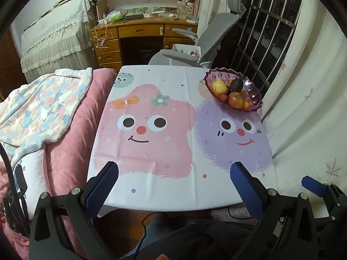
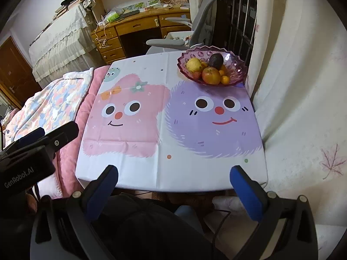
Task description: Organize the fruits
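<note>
A purple glass bowl (image 1: pixel 252 95) (image 2: pixel 235 70) stands at the far right corner of the table. In it lie a yellow fruit (image 1: pixel 219 87) (image 2: pixel 193 64), a dark avocado (image 1: pixel 236 85) (image 2: pixel 216 60), a red-orange apple (image 1: pixel 235 100) (image 2: pixel 211 75), small oranges (image 2: pixel 225 79) and a strawberry (image 1: pixel 223 97). My left gripper (image 1: pixel 174 170) is open and empty, low over the table's near edge. My right gripper (image 2: pixel 174 173) is open and empty, also at the near edge, far from the bowl.
The table wears a cloth (image 1: pixel 151 119) (image 2: pixel 138 117) with pink and purple cartoon faces. A pink bed with a floral blanket (image 1: pixel 39 106) lies on the left. A curtain (image 2: pixel 303 86) hangs on the right. A grey chair (image 1: pixel 208 34) and a wooden desk stand behind.
</note>
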Demonstrator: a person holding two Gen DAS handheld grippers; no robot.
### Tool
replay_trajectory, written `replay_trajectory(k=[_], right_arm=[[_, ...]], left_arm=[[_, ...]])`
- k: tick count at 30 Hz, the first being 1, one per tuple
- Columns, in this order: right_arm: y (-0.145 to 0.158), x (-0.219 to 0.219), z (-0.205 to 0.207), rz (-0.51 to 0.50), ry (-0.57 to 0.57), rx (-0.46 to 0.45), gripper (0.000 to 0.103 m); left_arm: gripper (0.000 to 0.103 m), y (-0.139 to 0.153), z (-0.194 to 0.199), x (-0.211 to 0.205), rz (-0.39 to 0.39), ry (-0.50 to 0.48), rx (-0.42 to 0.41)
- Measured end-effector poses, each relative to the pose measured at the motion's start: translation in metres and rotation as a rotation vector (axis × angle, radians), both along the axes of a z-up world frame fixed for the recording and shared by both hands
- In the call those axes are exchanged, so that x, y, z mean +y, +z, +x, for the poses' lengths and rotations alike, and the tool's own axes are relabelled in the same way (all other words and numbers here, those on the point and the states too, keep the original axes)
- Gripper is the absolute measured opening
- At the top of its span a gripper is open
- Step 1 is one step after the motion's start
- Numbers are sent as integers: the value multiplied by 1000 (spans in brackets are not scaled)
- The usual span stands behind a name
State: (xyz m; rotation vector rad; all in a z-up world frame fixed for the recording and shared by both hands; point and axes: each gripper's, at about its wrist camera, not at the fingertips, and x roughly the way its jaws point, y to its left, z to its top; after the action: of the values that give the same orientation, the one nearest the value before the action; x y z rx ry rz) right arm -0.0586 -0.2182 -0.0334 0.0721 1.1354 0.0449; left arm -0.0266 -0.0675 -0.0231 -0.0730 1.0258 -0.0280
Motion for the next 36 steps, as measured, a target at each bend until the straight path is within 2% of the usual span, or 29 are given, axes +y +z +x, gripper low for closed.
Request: replay_trajectory(k=[16,36], right_arm=[[-7,7,7,-7,-7,37,103],[-9,11,10,-7,-11,42,103]], left_arm=[[102,-10,11,0,60,-24,51],[102,-14,18,10,65,-18,52]])
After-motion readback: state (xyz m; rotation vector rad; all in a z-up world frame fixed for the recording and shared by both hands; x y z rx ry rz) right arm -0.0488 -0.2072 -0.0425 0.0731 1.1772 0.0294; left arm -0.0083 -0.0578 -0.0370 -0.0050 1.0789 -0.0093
